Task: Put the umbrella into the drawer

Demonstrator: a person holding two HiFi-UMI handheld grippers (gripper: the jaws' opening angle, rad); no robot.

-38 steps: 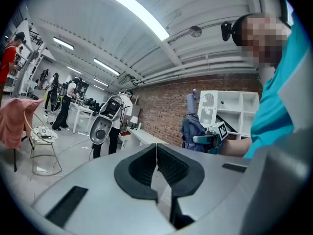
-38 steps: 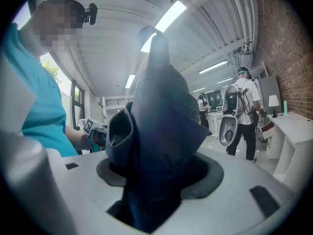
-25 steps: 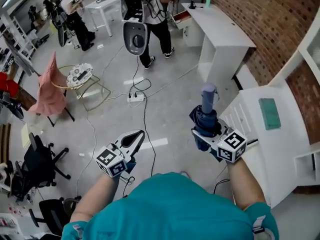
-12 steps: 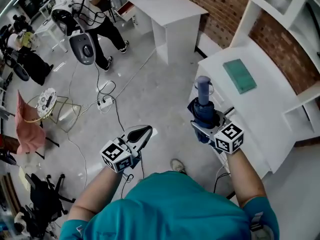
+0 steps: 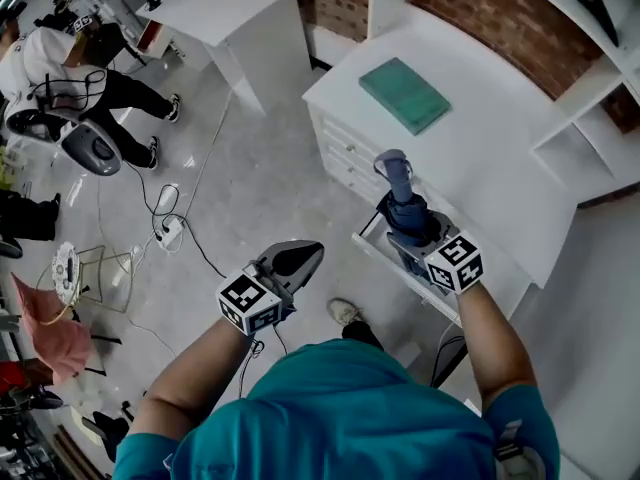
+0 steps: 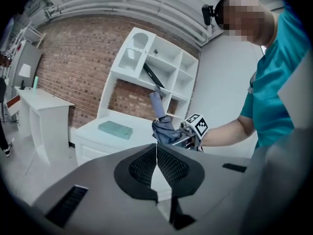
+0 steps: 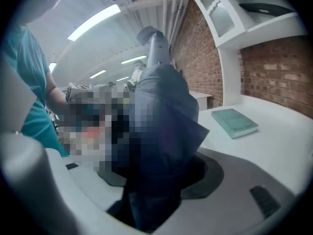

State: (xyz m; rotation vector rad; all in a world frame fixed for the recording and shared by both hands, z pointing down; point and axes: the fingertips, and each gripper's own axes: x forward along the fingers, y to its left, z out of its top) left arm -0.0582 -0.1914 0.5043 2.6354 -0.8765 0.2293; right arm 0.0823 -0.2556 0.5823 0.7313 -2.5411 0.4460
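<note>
A folded dark blue umbrella [image 5: 405, 213] stands upright, handle up, with my right gripper [image 5: 408, 233] shut on its cloth body. It hangs over the pulled-out drawer [image 5: 374, 248] of the white cabinet [image 5: 470, 168]. The right gripper view is filled by the umbrella [image 7: 161, 131], which hides that gripper [image 7: 156, 180] and its jaws. My left gripper [image 5: 293, 259] is shut and empty, held over the floor left of the drawer. In the left gripper view its jaws [image 6: 156, 156] meet, and the umbrella [image 6: 164, 129] shows beyond them.
A teal book [image 5: 405, 95] lies on the cabinet top, also visible as the book [image 7: 235, 122]. A white shelf unit [image 5: 590, 118] rises at the right. A white desk [image 5: 225, 8], a person [image 5: 60, 58] and floor cables [image 5: 168, 230] lie to the left.
The view has swung onto the white cabinet. Both grippers have come nearer it, and the umbrella now hangs over the pulled-out drawer instead of the floor.
</note>
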